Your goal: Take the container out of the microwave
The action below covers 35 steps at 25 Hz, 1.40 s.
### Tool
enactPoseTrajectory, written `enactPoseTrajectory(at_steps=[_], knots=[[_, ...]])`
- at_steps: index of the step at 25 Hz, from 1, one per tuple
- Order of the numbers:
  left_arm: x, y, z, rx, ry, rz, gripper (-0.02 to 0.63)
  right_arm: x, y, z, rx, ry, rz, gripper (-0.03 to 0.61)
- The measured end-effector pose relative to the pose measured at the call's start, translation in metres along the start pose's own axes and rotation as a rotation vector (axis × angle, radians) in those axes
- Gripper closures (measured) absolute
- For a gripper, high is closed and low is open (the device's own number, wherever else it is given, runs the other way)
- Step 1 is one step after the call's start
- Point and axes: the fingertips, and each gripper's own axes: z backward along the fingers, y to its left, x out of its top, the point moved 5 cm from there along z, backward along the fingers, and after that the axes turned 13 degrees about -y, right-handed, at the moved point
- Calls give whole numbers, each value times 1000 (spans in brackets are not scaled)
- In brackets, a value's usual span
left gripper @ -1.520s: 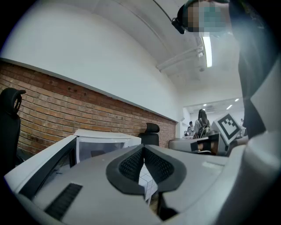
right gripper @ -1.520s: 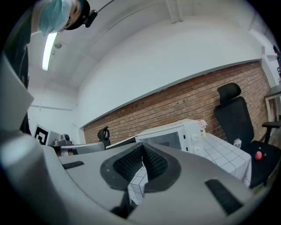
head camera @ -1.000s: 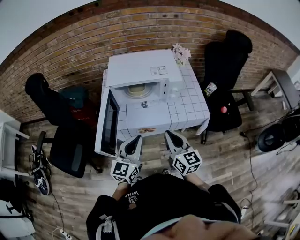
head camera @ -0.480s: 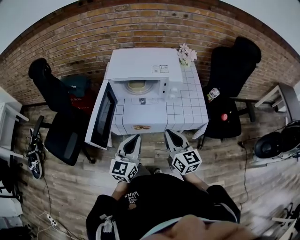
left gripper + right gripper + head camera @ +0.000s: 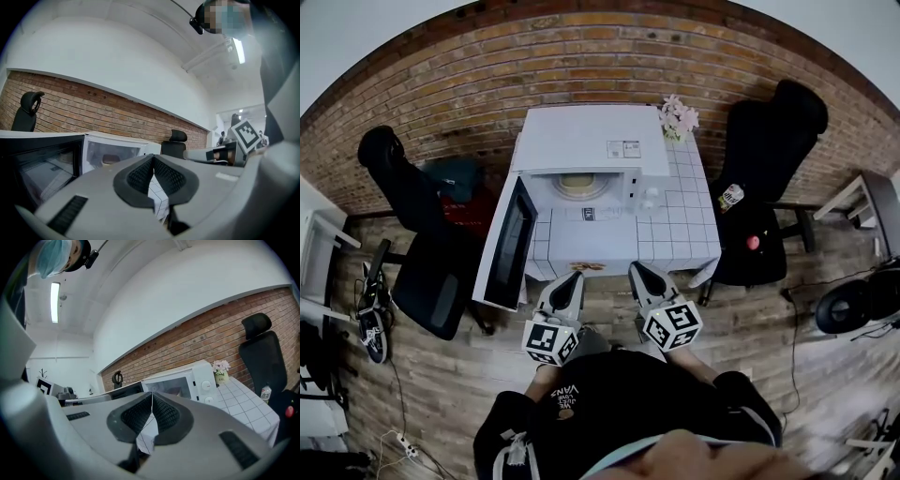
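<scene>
Container: pale round container (image 5: 578,184) sits inside the open microwave (image 5: 586,141), mid-cavity. Contents cannot be made out from the head view.
Microwave: white, at the back of a white tiled table (image 5: 675,225) against the brick wall. Its door (image 5: 511,246) is swung wide to the left.
Other vessels: small pot of pink flowers (image 5: 678,114) at the microwave's right rear corner. A can (image 5: 730,197) stands on the black chair to the table's right.
Writing: sticker (image 5: 623,148) on the microwave's top, print too small to read. "VANS" shows on the person's dark top (image 5: 565,391).
Left gripper (image 5: 569,278): held level in front of the torso, tip pointing at the table's near edge, well short of the microwave. Jaws pressed together, nothing between them (image 5: 153,157).
Right gripper (image 5: 637,270): just beside the left one, same level pose, pointing the same way. Jaws likewise closed on nothing (image 5: 151,394).
Marker cubes: one rides on each gripper, nearest the person.
</scene>
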Motion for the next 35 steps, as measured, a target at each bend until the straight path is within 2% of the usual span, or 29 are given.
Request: enactPoseTrajectory(at_steps=[13, 25, 35], knots=[[4, 65, -56, -63, 20, 3, 603, -8, -15, -77, -56, 4, -13, 573], [0, 103, -76, -110, 30, 18, 603, -22, -15, -123, -94, -4, -2, 573], [-9, 124, -88, -72, 36, 32, 603, -31, -27, -148, -106, 18, -3, 572]])
